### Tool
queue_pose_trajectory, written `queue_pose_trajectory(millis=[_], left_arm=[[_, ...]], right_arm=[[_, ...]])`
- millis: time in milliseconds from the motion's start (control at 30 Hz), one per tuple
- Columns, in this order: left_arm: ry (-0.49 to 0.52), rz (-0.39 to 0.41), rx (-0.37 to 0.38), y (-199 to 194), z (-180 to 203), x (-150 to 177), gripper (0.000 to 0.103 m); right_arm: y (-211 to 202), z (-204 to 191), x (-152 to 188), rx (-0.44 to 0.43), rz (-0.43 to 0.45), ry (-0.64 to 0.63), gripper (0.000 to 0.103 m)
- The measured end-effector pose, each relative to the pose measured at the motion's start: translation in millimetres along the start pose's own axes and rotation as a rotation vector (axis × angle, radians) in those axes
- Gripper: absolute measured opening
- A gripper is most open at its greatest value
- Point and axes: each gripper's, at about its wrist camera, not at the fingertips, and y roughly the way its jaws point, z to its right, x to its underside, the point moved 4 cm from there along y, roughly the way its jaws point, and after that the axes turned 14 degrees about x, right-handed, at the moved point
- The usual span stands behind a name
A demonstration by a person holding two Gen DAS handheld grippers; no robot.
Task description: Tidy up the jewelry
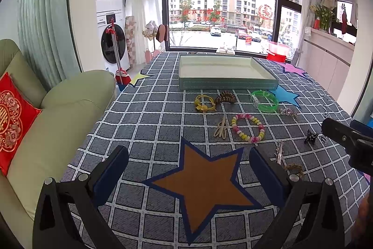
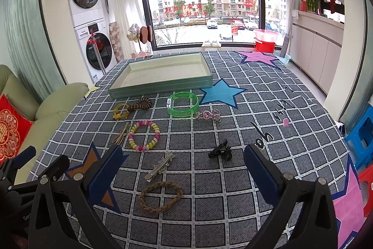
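A shallow teal tray (image 1: 228, 83) (image 2: 160, 87) lies empty at the table's far side. In front of it lie a green bangle (image 1: 264, 100) (image 2: 183, 104), a pink-and-yellow bead bracelet (image 1: 248, 127) (image 2: 144, 135), a yellow cord bracelet (image 1: 204, 103) (image 2: 120, 111), a brown coiled bracelet (image 1: 225, 96) (image 2: 141, 103), a tan clip (image 1: 221, 127) (image 2: 122, 133), a pink sparkly clip (image 2: 208, 116), a black claw clip (image 1: 310, 137) (image 2: 220, 151), a silver star clip (image 2: 160, 166) and a braided brown band (image 2: 160, 198). My left gripper (image 1: 188, 161) is open over an orange star. My right gripper (image 2: 183, 165) is open around the silver clip area.
The table wears a grey checked cloth (image 1: 149, 113) with star patches. A green sofa (image 1: 58, 123) with a red cushion (image 1: 11, 123) stands at the left. Blue and red stools (image 2: 361, 139) sit at the right. The right gripper's body (image 1: 349, 141) shows in the left wrist view.
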Motion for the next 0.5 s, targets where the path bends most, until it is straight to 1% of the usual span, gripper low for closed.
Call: queue_pose_trajectory(millis=[267, 500], left_arm=[[0.004, -0.018, -0.005, 6, -1, 3, 0.103], [-0.007, -0.055, 0.005, 17, -7, 2, 0.103]], right_arm=[[2, -1, 2, -0.001, -0.008, -0.001, 0.103], [10, 8, 2, 0.006, -0.042, 0.016, 0.103]])
